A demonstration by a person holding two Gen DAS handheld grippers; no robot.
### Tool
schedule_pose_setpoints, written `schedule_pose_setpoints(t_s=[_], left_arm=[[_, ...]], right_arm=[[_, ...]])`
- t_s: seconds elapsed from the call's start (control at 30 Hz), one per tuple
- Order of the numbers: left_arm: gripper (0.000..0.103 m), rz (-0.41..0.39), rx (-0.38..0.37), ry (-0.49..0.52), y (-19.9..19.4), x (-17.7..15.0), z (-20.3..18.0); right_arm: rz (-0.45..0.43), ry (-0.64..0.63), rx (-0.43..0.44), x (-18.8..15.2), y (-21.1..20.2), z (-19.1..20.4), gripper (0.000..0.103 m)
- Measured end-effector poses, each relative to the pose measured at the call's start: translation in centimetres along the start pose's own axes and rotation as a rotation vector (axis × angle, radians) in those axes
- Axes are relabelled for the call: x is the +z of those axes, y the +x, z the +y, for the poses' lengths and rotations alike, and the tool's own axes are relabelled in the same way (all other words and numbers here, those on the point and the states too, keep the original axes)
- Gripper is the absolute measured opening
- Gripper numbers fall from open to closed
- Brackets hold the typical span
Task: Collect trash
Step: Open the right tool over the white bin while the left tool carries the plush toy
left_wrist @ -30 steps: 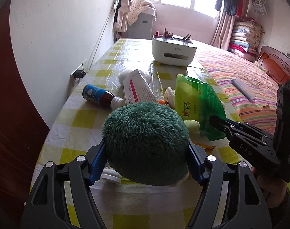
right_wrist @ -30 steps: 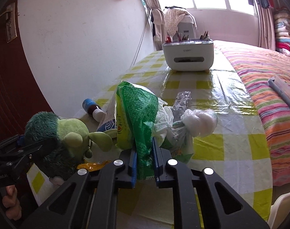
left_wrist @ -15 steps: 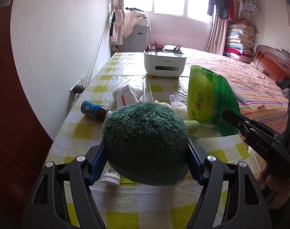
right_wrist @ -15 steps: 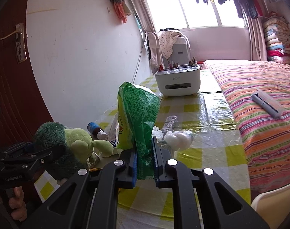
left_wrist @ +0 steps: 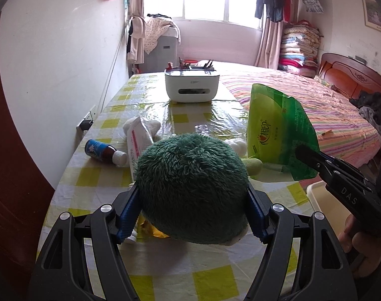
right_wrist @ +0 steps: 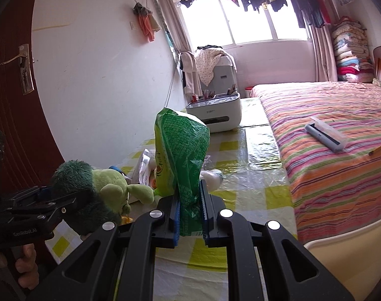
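Note:
My left gripper [left_wrist: 193,213] is shut on a fuzzy green plush toy [left_wrist: 193,188], held up over the near end of the checked table [left_wrist: 95,175]; its blue pads press both sides. The toy [right_wrist: 90,190] and that gripper [right_wrist: 72,198] show at the left of the right wrist view. My right gripper [right_wrist: 189,215] is shut on a crumpled green plastic packet [right_wrist: 180,155], which stands upright above the table. The packet [left_wrist: 275,135] and the right gripper [left_wrist: 301,151] appear at the right of the left wrist view.
On the table lie a small blue-labelled bottle [left_wrist: 104,150], a white tube [left_wrist: 137,143], white tissue wads [right_wrist: 211,176] and a yellow wrapper [left_wrist: 150,229]. A white organiser box [left_wrist: 191,85] stands at the far end. A striped bed [right_wrist: 336,155] runs along the right; a cream chair [right_wrist: 351,255] is near.
Both grippers have pulled back and risen from the table with their loads. The table items look smaller and farther, and more of the room shows.

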State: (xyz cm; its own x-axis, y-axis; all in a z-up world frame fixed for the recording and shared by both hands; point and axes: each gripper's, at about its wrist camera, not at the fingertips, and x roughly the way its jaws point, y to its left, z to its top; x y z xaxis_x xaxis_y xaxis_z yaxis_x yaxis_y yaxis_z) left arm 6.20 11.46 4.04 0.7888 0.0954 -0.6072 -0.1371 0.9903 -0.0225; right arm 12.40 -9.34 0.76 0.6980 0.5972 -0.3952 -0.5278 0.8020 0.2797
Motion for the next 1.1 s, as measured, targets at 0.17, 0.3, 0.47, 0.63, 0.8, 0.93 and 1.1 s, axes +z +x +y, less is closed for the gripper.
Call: schedule_pose_setpoints(t_s=[0.17,0.3,0.47,0.63,0.8,0.93,1.1], left_arm=[[0.070,0.001,-0.027,0.015,0.0,-0.1,-1.5],[0.070,0.009,-0.050,0.031,0.3,-0.3,-2.5],[0.070,0.014,-0.078,0.060,0.3,-0.6,-4.1],[0.071,0.021,-0.102,0.084,0.4,-0.8,-5.6],[0.071,0.030,-0.121,0.102,0.6,-1.0,-6.9],[0.071,0.034,-0.140,0.122,0.6,-1.3,-8.1],[0.071,0.036,-0.165,0.144,0.6,-1.5,-9.5]], right_arm=[[-0.007,0.011,-0.031,-0.2,-1.6,-1.0,0.013],[-0.014,0.031,-0.052,-0.6,-2.9,-2.0,0.013],[-0.028,0.037,-0.092,-1.2,-4.4,-2.7,0.013],[-0.036,0.055,-0.120,-1.9,-5.6,-3.7,0.013],[-0.044,0.071,-0.150,-2.5,-6.7,-4.6,0.013],[-0.058,0.080,-0.175,-2.8,-7.6,-5.3,0.013],[-0.060,0.113,-0.202,-3.5,-8.6,-6.4,0.013]])
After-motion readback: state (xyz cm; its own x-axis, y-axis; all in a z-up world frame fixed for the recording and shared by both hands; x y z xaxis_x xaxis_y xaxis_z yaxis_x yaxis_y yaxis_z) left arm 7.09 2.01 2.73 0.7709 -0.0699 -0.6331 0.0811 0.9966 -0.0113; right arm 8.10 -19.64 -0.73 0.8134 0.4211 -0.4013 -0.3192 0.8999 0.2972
